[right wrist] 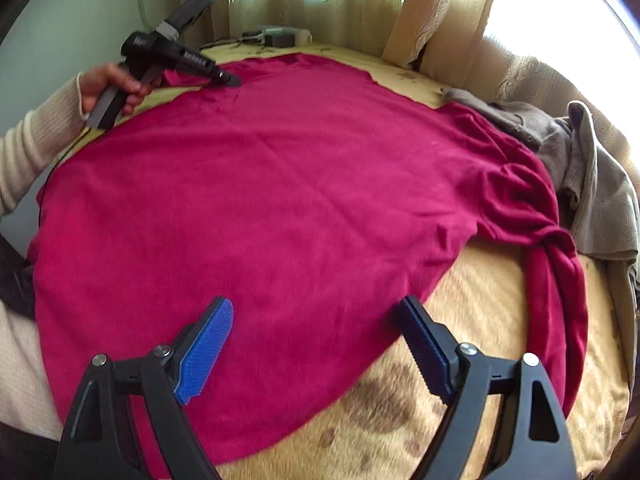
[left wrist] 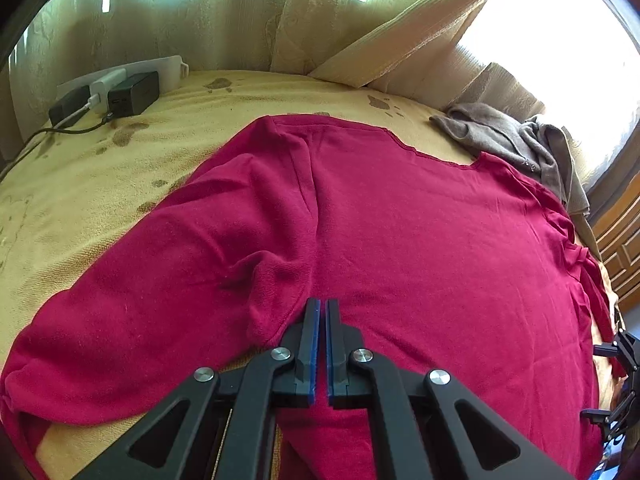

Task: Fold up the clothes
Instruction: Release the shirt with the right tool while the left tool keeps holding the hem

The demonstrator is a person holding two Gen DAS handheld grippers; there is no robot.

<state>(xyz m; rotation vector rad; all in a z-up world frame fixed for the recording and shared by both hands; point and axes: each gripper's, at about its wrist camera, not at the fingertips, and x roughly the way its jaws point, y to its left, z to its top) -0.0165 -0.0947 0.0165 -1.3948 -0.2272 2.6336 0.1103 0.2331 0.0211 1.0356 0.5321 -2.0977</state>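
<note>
- Yellow blanket (left wrist: 100, 216), brown-stained.
- Curtains (left wrist: 224, 20) behind, window bright.
- Black chargers (left wrist: 132, 94) with cables on a white tray (left wrist: 172, 68), at the blanket's far corner.
- Wooden cabinet (left wrist: 620, 240) beside.

A home, most likely a bedroom. A bed (left wrist: 100, 208) covered by a yellow terry spread with brown blotches. Pale, patterned curtains (left wrist: 320, 20) hang right behind it, daylight glaring through the window. Clothes lie on the spread: a crimson sweater (left wrist: 400, 260) laid flat, a grey-brown knit heap (left wrist: 512, 140) beside it. Chargers and a power strip (left wrist: 128, 88) sit at the far corner. Carved wooden furniture (left wrist: 624, 240) at the edge.
</note>
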